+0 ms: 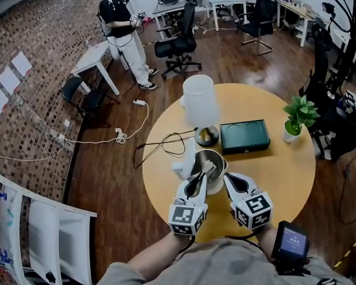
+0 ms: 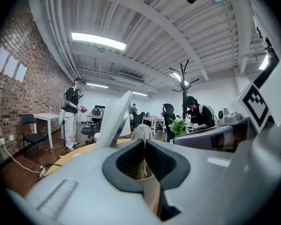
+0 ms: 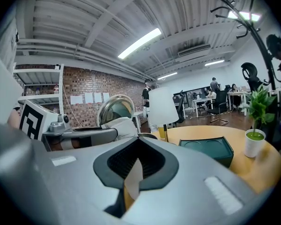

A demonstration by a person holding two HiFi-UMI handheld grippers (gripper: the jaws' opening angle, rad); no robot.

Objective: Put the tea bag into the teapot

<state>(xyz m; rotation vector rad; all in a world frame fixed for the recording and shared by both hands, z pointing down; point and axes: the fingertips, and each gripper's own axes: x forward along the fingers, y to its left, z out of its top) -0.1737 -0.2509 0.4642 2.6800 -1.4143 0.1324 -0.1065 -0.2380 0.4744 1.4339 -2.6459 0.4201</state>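
Observation:
A steel teapot (image 1: 215,157) stands open near the table's front edge, its shiny lid (image 3: 114,108) tipped up. My left gripper (image 1: 200,178) reaches over the pot's left rim. It is shut on the white tea bag (image 1: 208,168), whose string runs down between the pads. In the left gripper view, the tea bag (image 2: 141,131) sits just past the tips of the left gripper (image 2: 144,143). My right gripper (image 1: 228,179) lies beside the pot on the right. In its own view, the right gripper (image 3: 138,142) is shut on a strip of pale paper wrapper (image 3: 132,176).
On the round wooden table (image 1: 285,177), a white-shaded lamp (image 1: 199,101) stands behind the pot with a green tray (image 1: 244,136) to its right. A small potted plant (image 1: 298,116) is at the right edge. A black cable (image 1: 166,142) loops on the left. A person (image 1: 121,28) stands far off.

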